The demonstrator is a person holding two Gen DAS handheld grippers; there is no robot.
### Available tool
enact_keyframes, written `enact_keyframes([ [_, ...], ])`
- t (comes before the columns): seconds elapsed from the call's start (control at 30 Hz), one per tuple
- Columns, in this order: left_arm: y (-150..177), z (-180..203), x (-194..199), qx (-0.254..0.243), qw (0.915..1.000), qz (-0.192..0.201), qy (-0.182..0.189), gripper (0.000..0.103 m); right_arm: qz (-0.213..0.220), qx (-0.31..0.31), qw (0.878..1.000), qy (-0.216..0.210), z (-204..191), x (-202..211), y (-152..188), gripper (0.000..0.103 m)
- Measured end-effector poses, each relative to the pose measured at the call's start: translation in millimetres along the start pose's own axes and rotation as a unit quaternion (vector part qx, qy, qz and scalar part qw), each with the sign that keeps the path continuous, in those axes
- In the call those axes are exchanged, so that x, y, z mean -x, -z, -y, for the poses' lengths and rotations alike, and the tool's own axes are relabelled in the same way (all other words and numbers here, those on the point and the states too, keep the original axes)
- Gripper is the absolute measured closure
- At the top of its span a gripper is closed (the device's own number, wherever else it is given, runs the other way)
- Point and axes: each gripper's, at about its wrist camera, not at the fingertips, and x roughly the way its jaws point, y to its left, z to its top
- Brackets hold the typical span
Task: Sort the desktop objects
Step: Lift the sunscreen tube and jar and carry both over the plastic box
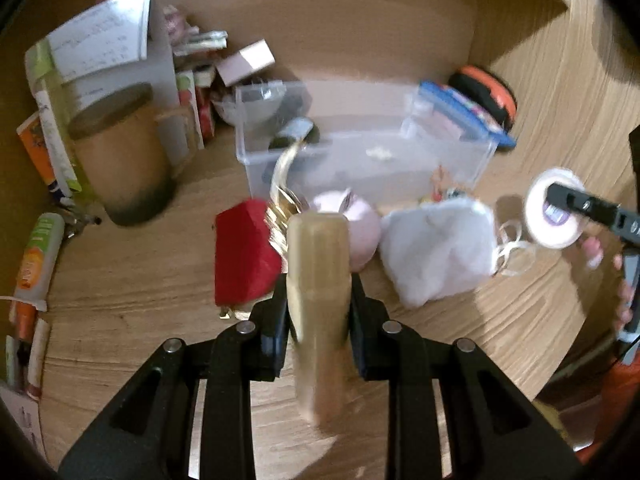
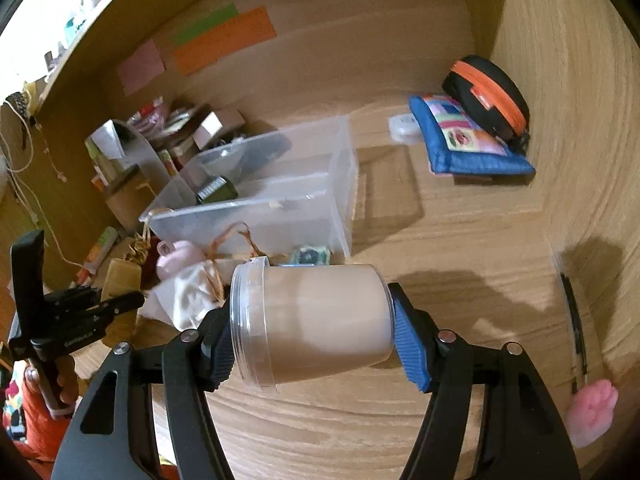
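Left tongs (image 1: 319, 312): matte black plastic linkage arms, each with an elongated cut-out slot and round silver pivot pins at the joints; black inner pads. Seen from the right wrist view at 9 o'clock, the same unit (image 2: 100, 300) shows a black trigger handle with small white lettering, too small to read.

Right tongs (image 2: 316, 336): identical black arms and silver pins; the finger (image 2: 412, 354) at 3 o'clock carries a ribbed blue pad, its counterpart at 9 o'clock a ribbed black pad.

Left hand (image 2: 44, 392): bare skin, orange-red sleeve below it.

Right hand (image 1: 622, 280): bare fingertips, at 3 o'clock, blurred.
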Motion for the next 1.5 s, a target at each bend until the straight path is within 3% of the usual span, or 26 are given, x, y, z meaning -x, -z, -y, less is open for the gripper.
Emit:
enact_keyframes([
  [0.3, -26, 8, 29, 0.001, 0.9984, 0.057, 0.008, 0.078, 0.03, 0.015, 0.999, -0.023, -21, 10, -20, 0.04],
  [0.77, -68, 6, 51, 0.006, 0.9944, 0.102, 0.024, 0.078, 0.062, 0.026, 0.997, -0.045, -34, 12, -56, 0.04],
  [1.13, -108, 0, 35, -0.009, 0.9956, 0.09, 0.023, 0.078, 0.063, 0.037, 0.996, -0.053, -35, -9, -88, 0.04],
  [1.5, -131, -9, -11, -0.005, 0.998, 0.062, 0.012, 0.078, 0.04, 0.047, 0.996, -0.064, -43, -52, -109, 0.04],
])
